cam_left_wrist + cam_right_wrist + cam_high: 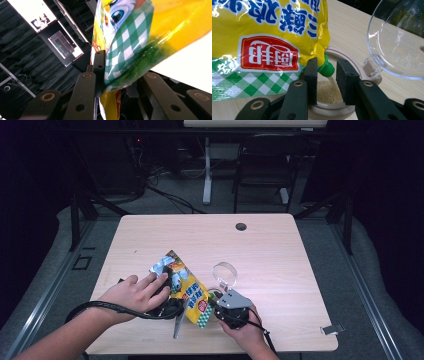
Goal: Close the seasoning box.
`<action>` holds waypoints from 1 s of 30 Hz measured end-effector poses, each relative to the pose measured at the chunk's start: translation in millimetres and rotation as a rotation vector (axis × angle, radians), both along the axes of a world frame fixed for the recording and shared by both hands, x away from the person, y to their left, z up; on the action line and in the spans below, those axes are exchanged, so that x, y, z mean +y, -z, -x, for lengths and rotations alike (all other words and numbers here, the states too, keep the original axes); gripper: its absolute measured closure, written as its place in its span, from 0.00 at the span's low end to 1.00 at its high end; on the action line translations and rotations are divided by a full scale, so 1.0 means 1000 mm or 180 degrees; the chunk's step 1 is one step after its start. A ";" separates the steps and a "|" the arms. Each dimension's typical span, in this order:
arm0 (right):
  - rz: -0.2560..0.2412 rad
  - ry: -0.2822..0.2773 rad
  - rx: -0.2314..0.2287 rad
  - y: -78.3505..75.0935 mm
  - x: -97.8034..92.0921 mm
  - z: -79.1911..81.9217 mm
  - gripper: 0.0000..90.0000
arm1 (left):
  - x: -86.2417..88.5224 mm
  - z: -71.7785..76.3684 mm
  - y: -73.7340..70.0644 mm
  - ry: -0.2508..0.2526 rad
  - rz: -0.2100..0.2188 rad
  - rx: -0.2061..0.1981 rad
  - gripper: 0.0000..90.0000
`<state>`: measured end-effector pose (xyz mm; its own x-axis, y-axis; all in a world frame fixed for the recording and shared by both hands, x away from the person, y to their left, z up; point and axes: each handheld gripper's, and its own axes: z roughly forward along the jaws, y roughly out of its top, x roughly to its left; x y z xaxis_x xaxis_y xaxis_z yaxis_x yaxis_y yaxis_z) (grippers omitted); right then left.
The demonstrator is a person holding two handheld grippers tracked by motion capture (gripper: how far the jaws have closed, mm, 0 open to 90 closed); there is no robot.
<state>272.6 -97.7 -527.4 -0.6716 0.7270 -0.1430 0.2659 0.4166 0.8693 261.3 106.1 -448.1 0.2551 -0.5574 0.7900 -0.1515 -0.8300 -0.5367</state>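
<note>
Left gripper (pixel 110 82): jaws pinched on the green-checked lower edge of the seasoning pouch (pixel 130 37), which rises tilted above them.
Right gripper (pixel 325 75): jaws set narrowly either side of the pouch's green spout (pixel 326 68); whether they press it cannot be told.
Seasoning pouch (pixel 186 287): held between both grippers near the front edge of the table (pixel 270 245), tipped so the spout points down into the jar.
Jar (pixel 332 106): beige-rimmed, just below the spout, holding pale granules (pixel 325 93); its clear hinged lid (pixel 397 42) stands open beside it.
Handling: the pouch is a soft, glossy film, likely light and slippery; it crumples rather than holding shape.
Grip points: the stiff spout and the sealed bottom seam seem the firmest holds; the slack middle would buckle.
Risk: granules may miss the jar mouth if the spout swings.
</note>
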 end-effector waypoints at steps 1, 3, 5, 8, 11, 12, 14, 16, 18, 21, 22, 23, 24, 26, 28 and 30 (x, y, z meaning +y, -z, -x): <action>-0.0001 0.0000 -0.0001 0.000 0.000 0.000 0.79 | 0.000 0.000 0.000 0.0008 -0.0011 -0.0008 0.83; -0.0002 -0.0002 -0.0003 0.000 0.000 0.000 0.79 | 0.000 0.000 0.000 0.0009 0.0000 -0.0006 0.83; 0.0000 -0.0002 -0.0004 0.000 0.000 0.000 0.79 | -0.001 0.000 0.000 0.0020 -0.0012 -0.0018 0.83; -0.0010 0.0001 -0.0007 0.000 0.000 0.000 0.79 | -0.001 0.000 -0.001 0.0026 -0.0034 -0.0028 0.83; -0.0008 0.0000 -0.0009 0.000 0.000 0.000 0.79 | -0.002 0.000 -0.001 0.0025 -0.0036 -0.0029 0.83; -0.0007 0.0000 -0.0010 0.000 0.000 0.000 0.79 | -0.002 0.000 -0.001 0.0027 -0.0035 -0.0035 0.83; -0.0009 0.0000 -0.0012 0.000 0.000 0.001 0.79 | -0.002 0.000 -0.001 0.0035 -0.0042 -0.0042 0.83; -0.0009 0.0001 -0.0012 0.000 0.000 0.001 0.79 | -0.002 0.001 -0.002 0.0042 -0.0046 -0.0052 0.83; -0.0003 0.0002 -0.0016 0.000 0.000 0.001 0.79 | -0.002 0.001 -0.002 0.0050 -0.0077 -0.0056 0.83; -0.0008 0.0006 -0.0029 0.000 0.000 0.001 0.79 | -0.002 0.001 -0.002 0.0053 -0.0068 -0.0061 0.83; -0.0009 0.0006 -0.0029 0.000 0.000 0.001 0.79 | -0.002 0.002 -0.002 0.0054 -0.0049 -0.0069 0.83; -0.0009 0.0006 -0.0027 -0.001 0.000 0.001 0.79 | -0.002 0.002 -0.002 0.0055 -0.0054 -0.0079 0.83; -0.0010 0.0005 -0.0028 -0.001 0.000 0.001 0.79 | -0.003 0.002 -0.002 0.0052 -0.0058 -0.0081 0.83; -0.0009 0.0004 -0.0028 -0.001 0.000 0.001 0.79 | -0.003 0.002 -0.002 0.0067 -0.0078 -0.0104 0.83; -0.0006 0.0000 -0.0026 -0.001 0.000 0.001 0.79 | -0.004 0.002 -0.003 0.0093 -0.0096 -0.0127 0.83; -0.0008 -0.0004 -0.0026 -0.001 0.000 0.001 0.79 | -0.004 0.003 -0.003 0.0102 -0.0111 -0.0131 0.84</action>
